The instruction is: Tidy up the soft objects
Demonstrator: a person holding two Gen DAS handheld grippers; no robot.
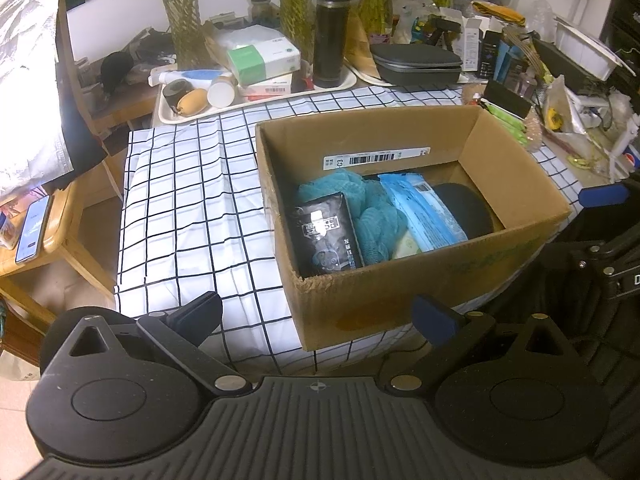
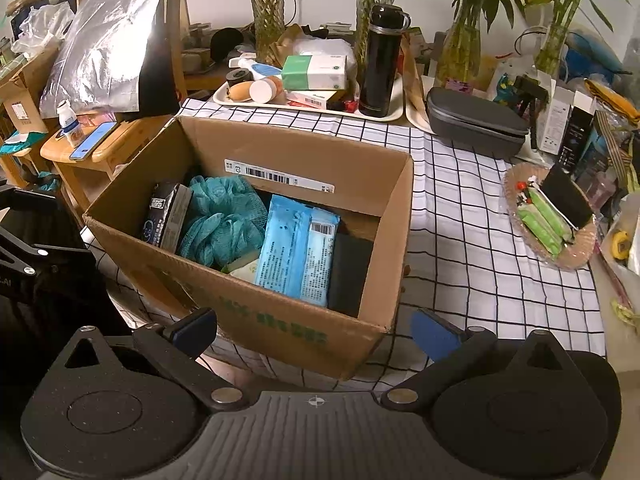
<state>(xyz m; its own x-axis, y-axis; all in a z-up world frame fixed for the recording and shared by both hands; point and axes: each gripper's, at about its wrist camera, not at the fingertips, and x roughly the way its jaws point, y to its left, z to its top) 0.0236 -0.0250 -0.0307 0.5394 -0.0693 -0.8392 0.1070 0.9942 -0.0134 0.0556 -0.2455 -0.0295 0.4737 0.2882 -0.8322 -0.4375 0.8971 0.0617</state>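
Fingers on my left gripper [image 1: 318, 314] stood wide apart with nothing between them; same for my right gripper [image 2: 316, 330], spread wide and empty. Both sets of blue-padded fingertips hung over the near edge of the table, short of the cardboard box [image 1: 420, 292].

Left view: the box sat ahead of the fingers and a little toward the right fingertip, its near wall just beyond the tips. Inside, from the left-finger side across: a black packet [image 1: 326, 234] standing against the left wall, a teal mesh bath sponge [image 1: 368, 216] beside and partly behind it, a blue wipes pack [image 1: 424, 212] leaning over something pale, then a dark rounded item [image 1: 468, 210] at the right end. I could not tell what the dark item was.

Right view: the box [image 2: 280, 332] lay straight ahead, near corner between the fingertips. Same order inside: black packet [image 2: 166, 216], teal sponge [image 2: 220, 224], blue pack [image 2: 298, 252], dark item [image 2: 350, 272]. A white barcode label [image 2: 280, 178] ran along the far inner wall.

The checked tablecloth [image 2: 460, 220] lay under the box. Beyond the box: a tray [image 2: 312, 110] holding a black flask [image 2: 380, 64]. Past the right fingertip, well apart, a glass dish [image 2: 576, 258] held green sachets.
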